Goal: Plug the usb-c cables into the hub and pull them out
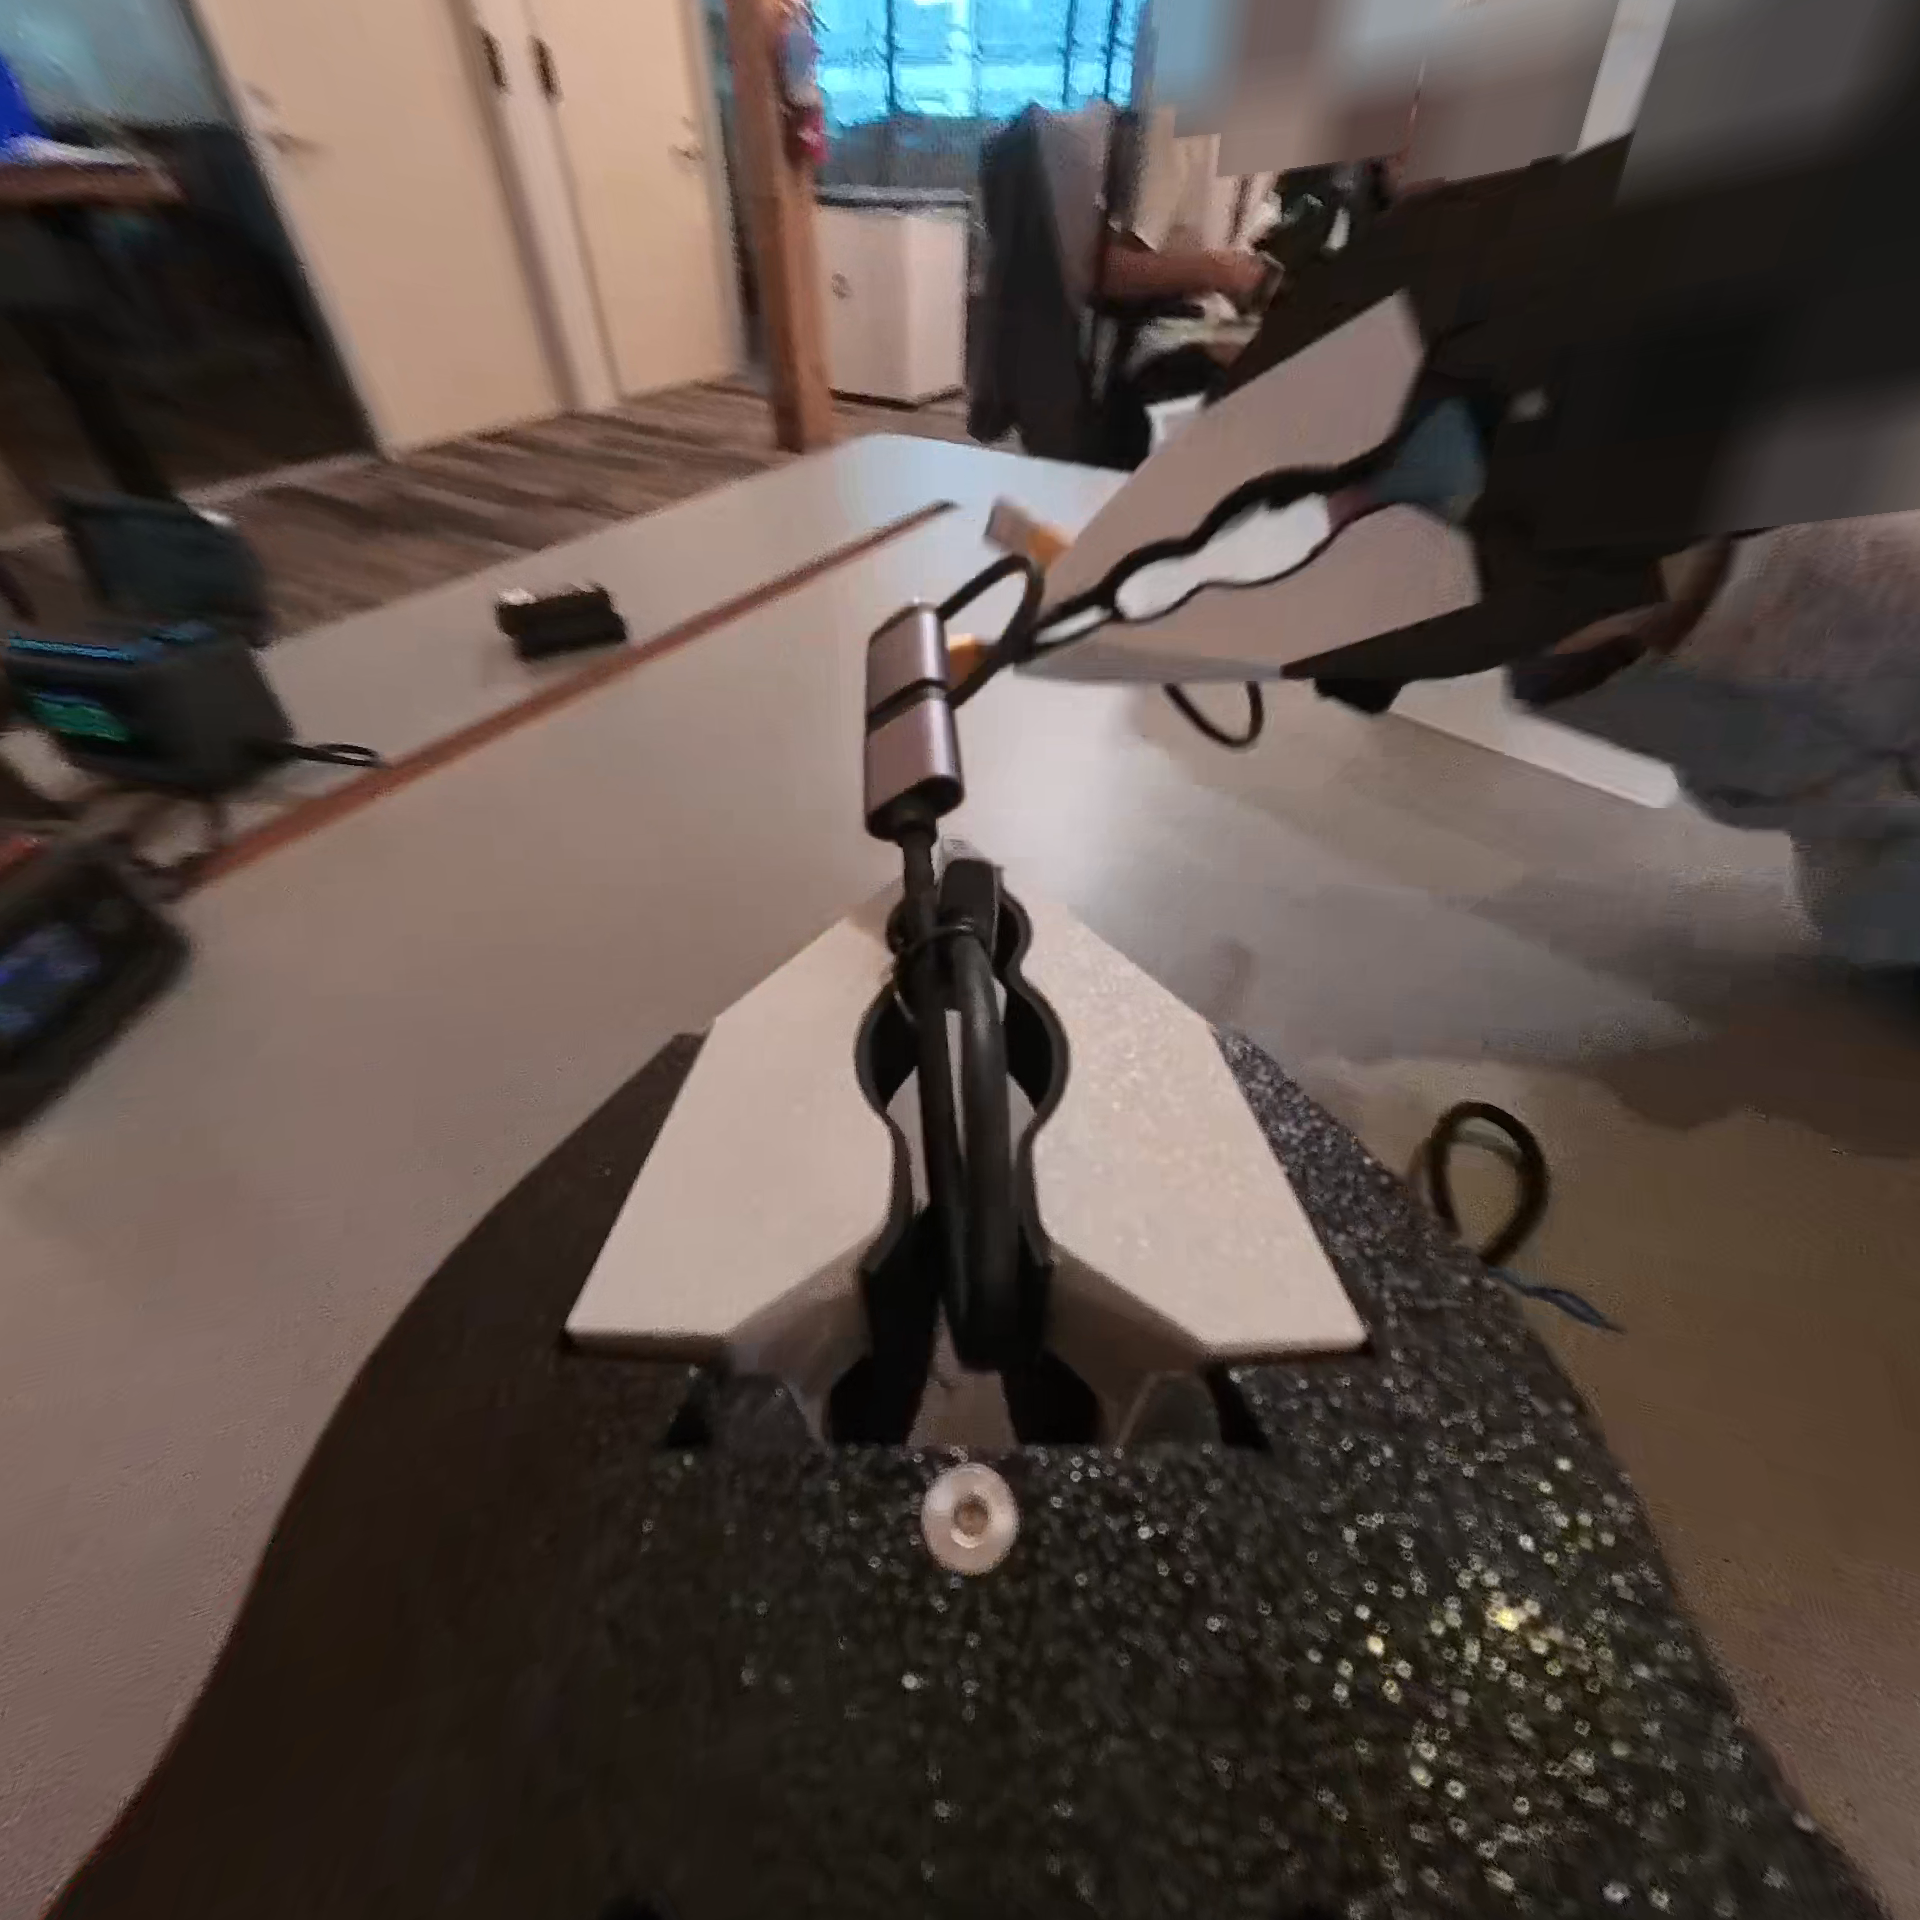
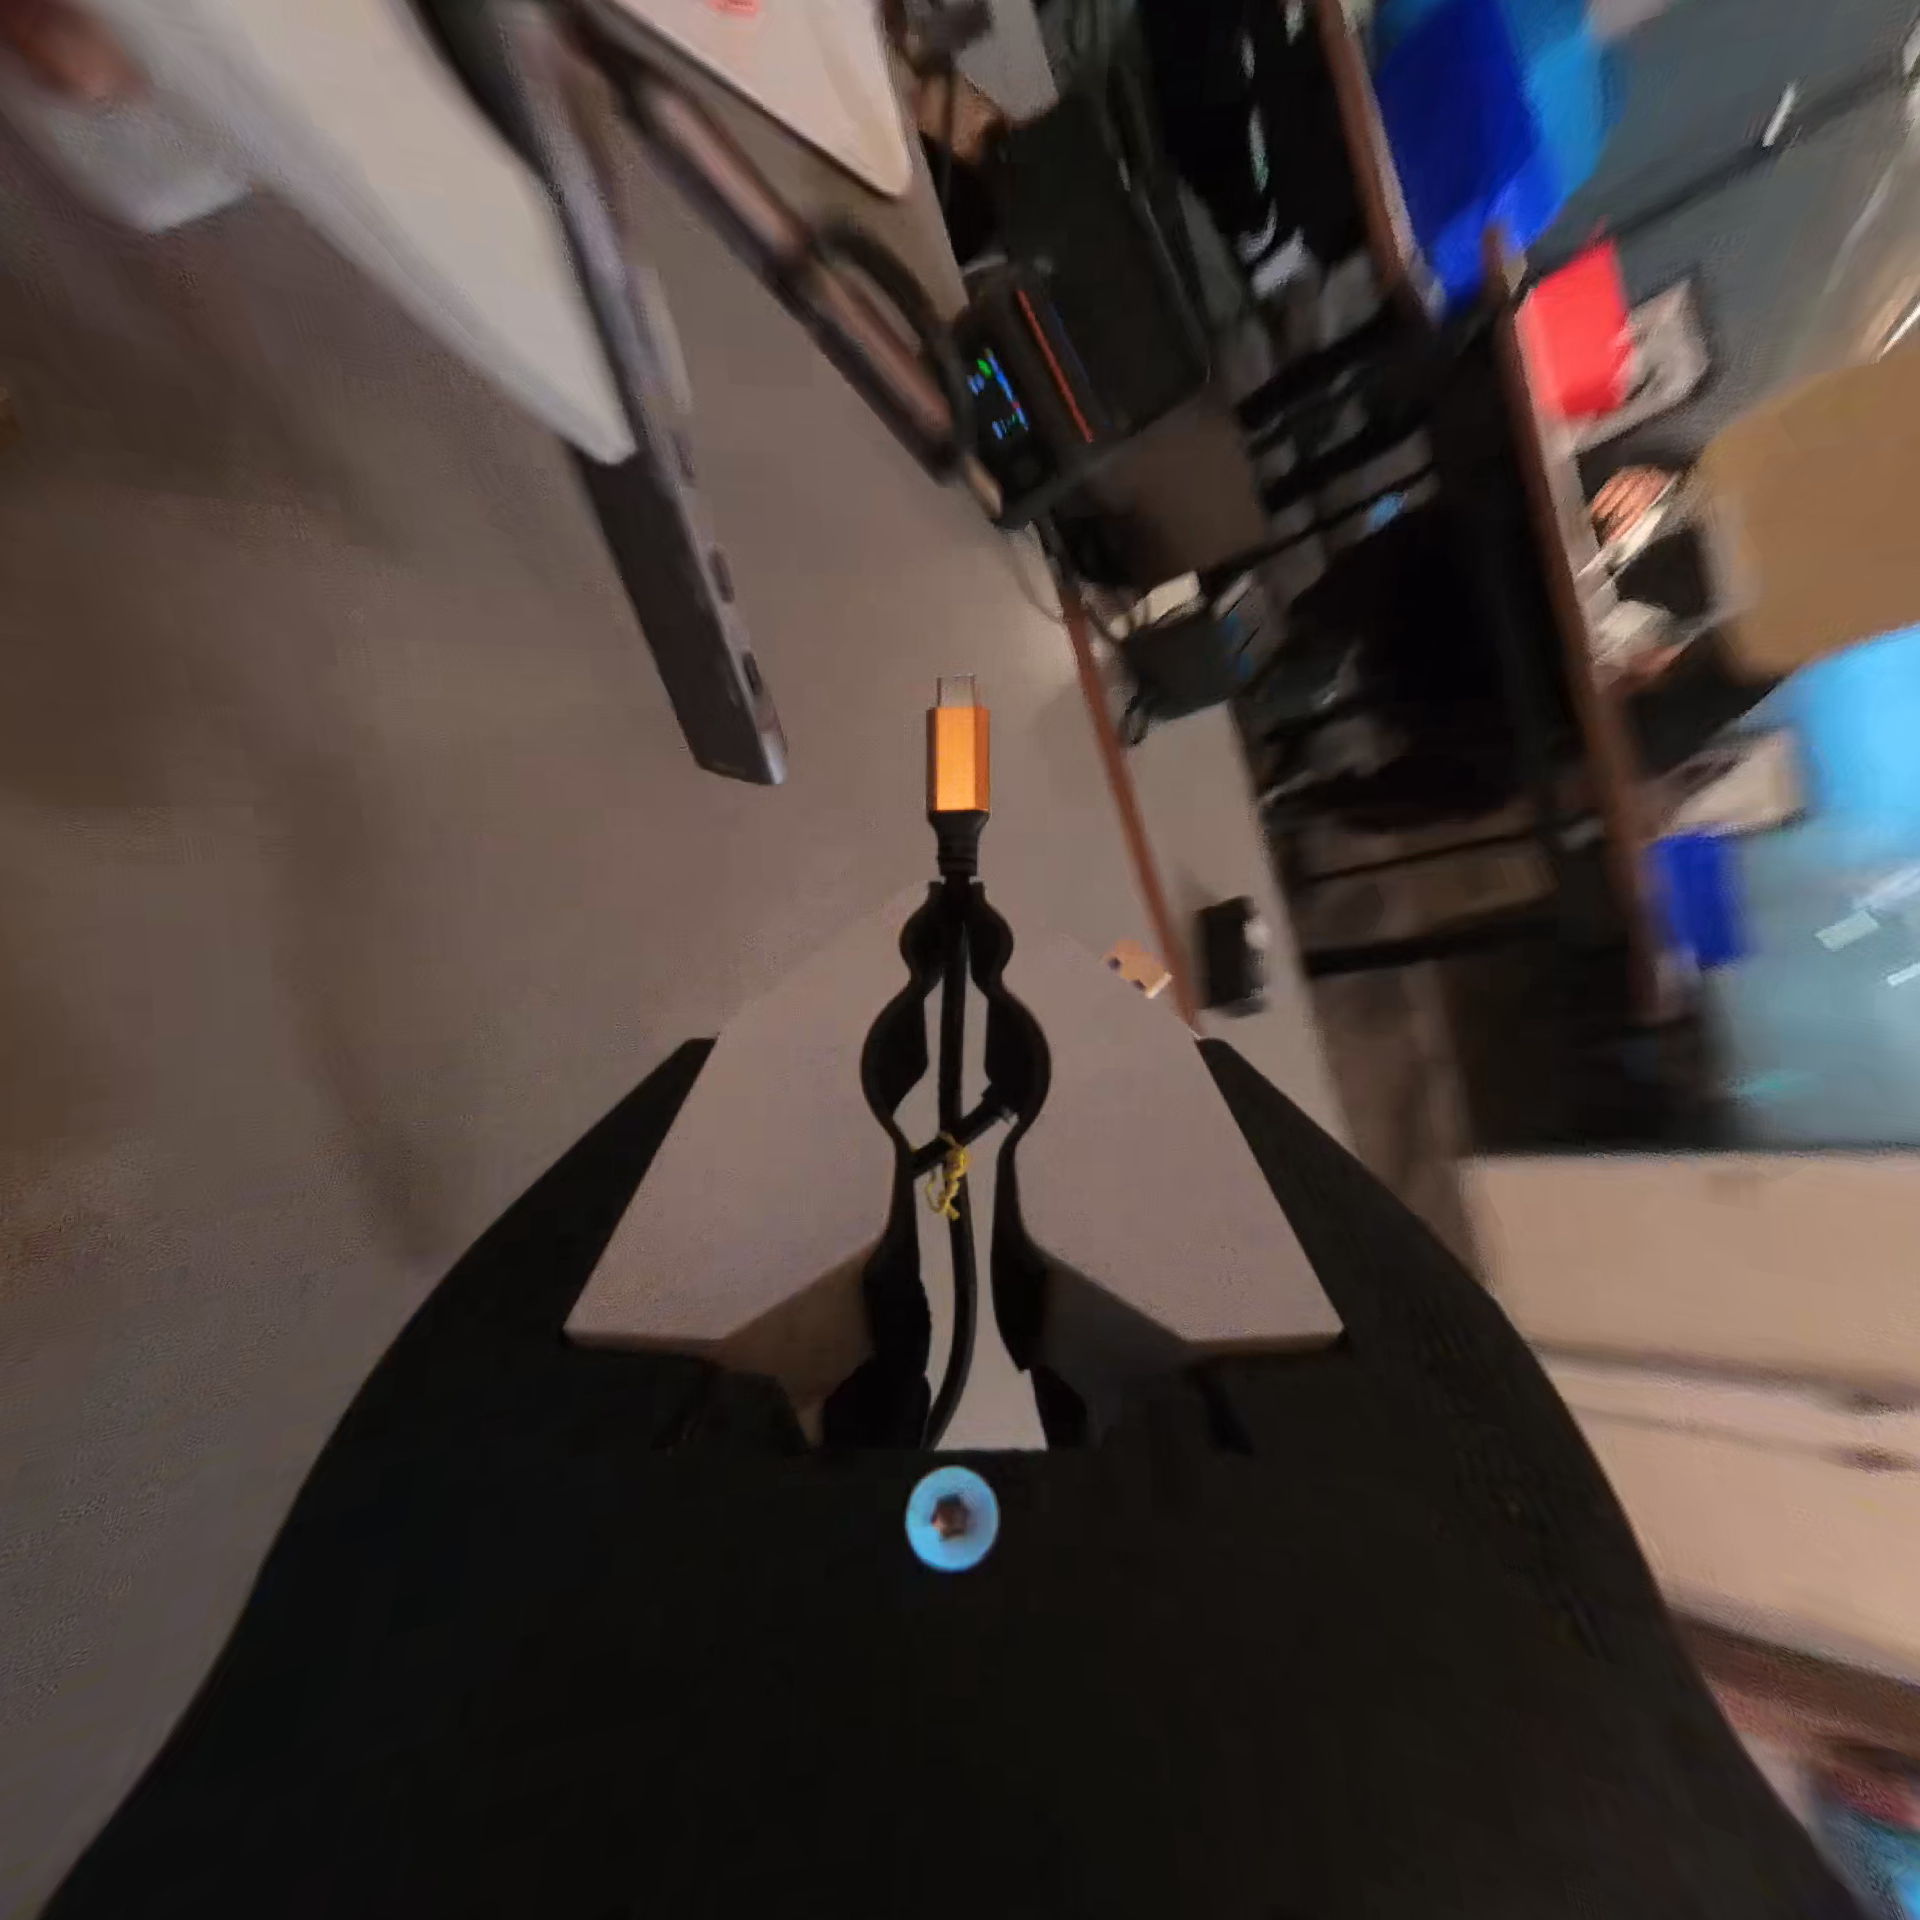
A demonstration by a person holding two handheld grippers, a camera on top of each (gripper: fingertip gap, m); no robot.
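My left gripper (image 1: 951,894) is shut on the black cable (image 1: 961,1091) of the grey hub (image 1: 909,717), which sticks up past the fingertips above the white table (image 1: 520,987). My right gripper (image 2: 954,894) is shut on a black cable with an orange USB-C plug (image 2: 958,758), held in the air. The plug is free and points past the hub (image 2: 675,582), which hangs a little to its left. In the left wrist view the right gripper (image 1: 1049,623) is right of the hub with its plug (image 1: 966,657) close beside it.
A second orange plug (image 1: 1023,532) shows behind the right gripper, and in the right wrist view (image 2: 1138,968). A small black box (image 1: 561,620) lies on the far table half. Dark devices (image 1: 135,696) sit off the left edge. A cable loop (image 1: 1486,1174) lies at the right.
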